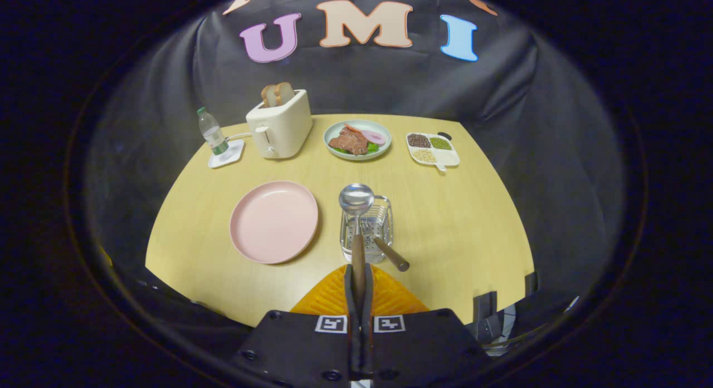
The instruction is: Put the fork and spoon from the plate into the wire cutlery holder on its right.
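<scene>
The gripper (359, 282) was pinching the spoon (357, 221) by its wooden handle, both fingers pressed on it, the steel bowl raised at twelve o'clock above the holder (367, 229). A second wooden handle, probably the fork (391, 253), already leaned out of the holder toward four o'clock; its head was down among the wires and could not be made out. The pink plate (274, 221), at nine o'clock from the holder, lay bare.

By the look of it, the spoon was light and stiff, top-heavy at the bowl, so it might swing about a grip low on the handle. The wood should give better friction than polished steel, so the handle was the sensible place to hold. The wire holder looked light too and might shift if knocked.

The handle's lower end was hidden between the fingers. Whether the spoon hung over the holder's opening or just short of it was hard to judge.
</scene>
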Tool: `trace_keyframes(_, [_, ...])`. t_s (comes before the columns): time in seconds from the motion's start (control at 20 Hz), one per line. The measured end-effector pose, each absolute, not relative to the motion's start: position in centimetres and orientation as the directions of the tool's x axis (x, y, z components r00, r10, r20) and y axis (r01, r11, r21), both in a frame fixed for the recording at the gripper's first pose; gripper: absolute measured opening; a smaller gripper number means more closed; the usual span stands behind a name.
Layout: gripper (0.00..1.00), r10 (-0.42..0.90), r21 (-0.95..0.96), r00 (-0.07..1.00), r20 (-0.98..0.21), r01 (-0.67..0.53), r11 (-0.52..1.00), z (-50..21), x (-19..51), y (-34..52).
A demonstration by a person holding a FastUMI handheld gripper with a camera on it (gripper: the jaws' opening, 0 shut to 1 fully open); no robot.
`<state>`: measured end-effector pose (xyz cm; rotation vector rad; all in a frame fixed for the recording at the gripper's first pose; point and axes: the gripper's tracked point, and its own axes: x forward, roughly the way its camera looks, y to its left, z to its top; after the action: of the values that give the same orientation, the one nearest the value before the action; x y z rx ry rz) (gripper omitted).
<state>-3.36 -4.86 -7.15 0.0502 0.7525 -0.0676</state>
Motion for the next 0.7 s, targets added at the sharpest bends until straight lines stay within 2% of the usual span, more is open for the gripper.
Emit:
trace_keyframes(0.4, [0.04, -0.019, -0.015, 0.494, -0.869, 0.013, 1.0, -8.4, -2.9, -8.9])
trace_keyframes(0.55, [0.04, 0.024, 0.015, 0.43, -0.902, -0.024, 1.0, -8.5, -2.0, -8.2])
trace_keyframes(0.7, [0.04, 0.002, -0.023, 0.375, -0.927, -0.062, 0.998, -9.2, -1.0, -8.3])
